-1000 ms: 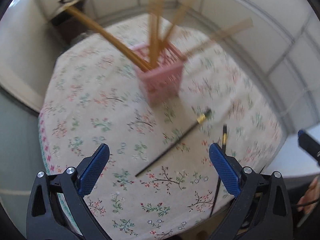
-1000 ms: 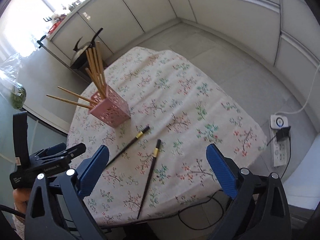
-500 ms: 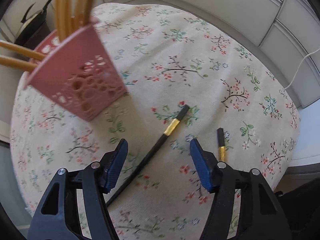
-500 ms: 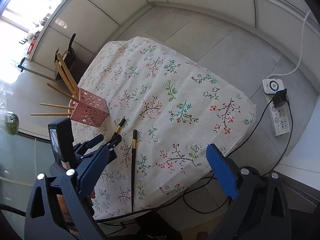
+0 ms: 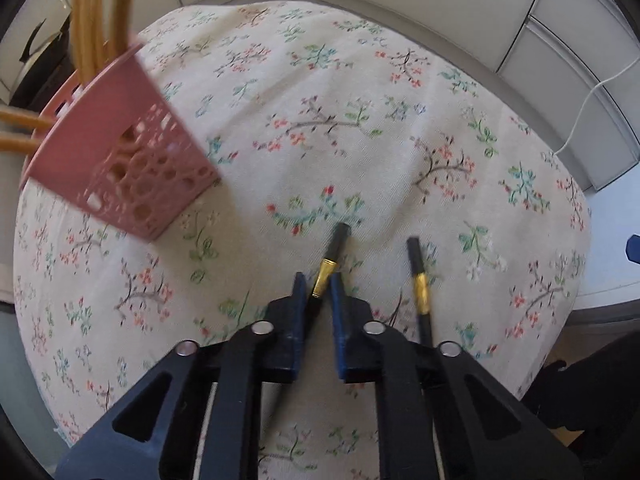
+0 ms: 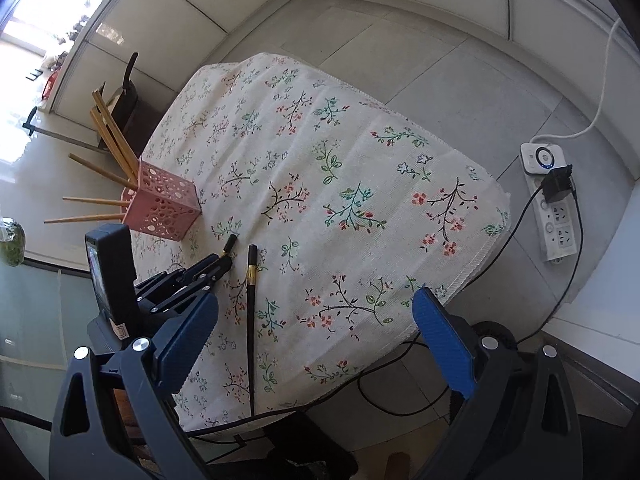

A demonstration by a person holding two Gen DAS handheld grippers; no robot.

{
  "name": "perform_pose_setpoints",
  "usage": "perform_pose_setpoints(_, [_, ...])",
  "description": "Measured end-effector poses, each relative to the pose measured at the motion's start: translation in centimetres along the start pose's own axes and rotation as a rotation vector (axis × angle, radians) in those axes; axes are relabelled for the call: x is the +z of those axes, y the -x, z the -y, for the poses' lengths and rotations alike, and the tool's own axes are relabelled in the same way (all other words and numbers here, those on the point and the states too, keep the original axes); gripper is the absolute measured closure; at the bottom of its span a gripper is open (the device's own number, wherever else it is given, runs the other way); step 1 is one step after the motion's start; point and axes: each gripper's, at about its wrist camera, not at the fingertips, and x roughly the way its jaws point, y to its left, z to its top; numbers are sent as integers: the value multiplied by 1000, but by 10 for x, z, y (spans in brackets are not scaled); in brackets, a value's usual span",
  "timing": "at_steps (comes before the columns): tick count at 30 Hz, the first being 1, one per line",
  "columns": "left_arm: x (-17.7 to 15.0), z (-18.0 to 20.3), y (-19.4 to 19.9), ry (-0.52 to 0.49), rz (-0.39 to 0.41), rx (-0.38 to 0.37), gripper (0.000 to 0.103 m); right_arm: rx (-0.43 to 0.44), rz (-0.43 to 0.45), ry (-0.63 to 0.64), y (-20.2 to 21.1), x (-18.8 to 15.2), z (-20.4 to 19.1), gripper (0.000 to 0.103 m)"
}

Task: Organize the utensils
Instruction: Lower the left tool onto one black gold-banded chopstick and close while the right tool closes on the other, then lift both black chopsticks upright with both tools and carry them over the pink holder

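Left gripper [image 5: 318,286], pitched steeply down, fingers clamped on one black chopstick [image 5: 335,245] lying on the worktop [image 5: 360,128]; right gripper [image 6: 316,332], fingers wide apart

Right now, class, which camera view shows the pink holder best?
The right wrist view: the pink holder appears whole and sharp, standing on the tablecloth with wooden chopsticks fanning out. The left wrist view shows it close, blurred and distorted at the frame's edge.

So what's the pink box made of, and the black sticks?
The pink box looks like matte moulded plastic: thin walls punched with round holes. The black chopsticks are smooth and dark, maybe lacquered wood or plastic, I can't tell which. Each has a shiny gold band that looks like metal.
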Motion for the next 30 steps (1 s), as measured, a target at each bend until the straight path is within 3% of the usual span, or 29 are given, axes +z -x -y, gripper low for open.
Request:
perform_pose_setpoints(6, [-20, -19, 29, 73, -14, 60, 97, -42, -62, 54, -34, -2, -28, 8])
perform_pose_setpoints(12, [-39, -40, 105, 207, 146, 46, 97, -86, -131, 103, -78, 2, -63, 11])
perform_pose_setpoints(15, [-46, -49, 129, 245, 224, 36, 97, -105, -160, 112, -103, 3, -77, 19])
perform_pose_setpoints(16, [-47, -52, 134, 256, 245, 37, 97, -110, -171, 113, -110, 3, -79, 26])
perform_pose_setpoints(18, [-47, -57, 144, 271, 283, 54, 97, -135, -172, 123, -121, 2, -83, 27])
perform_pose_setpoints(21, [-45, -64, 155, 292, 316, 59, 97, -158, -140, 195, -124, -2, -96, 49])
perform_pose_setpoints(23, [-42, -68, 160, 310, 340, 61, 97, -175, -123, 233, -125, -4, -100, 85])
perform_pose_setpoints(25, [-41, -68, 165, 319, 364, 62, 97, -169, -117, 225, -124, -3, -96, 92])
perform_pose_setpoints(30, [-43, -63, 177, 317, 406, 80, 97, -77, -78, 165, -96, -3, -81, 95])
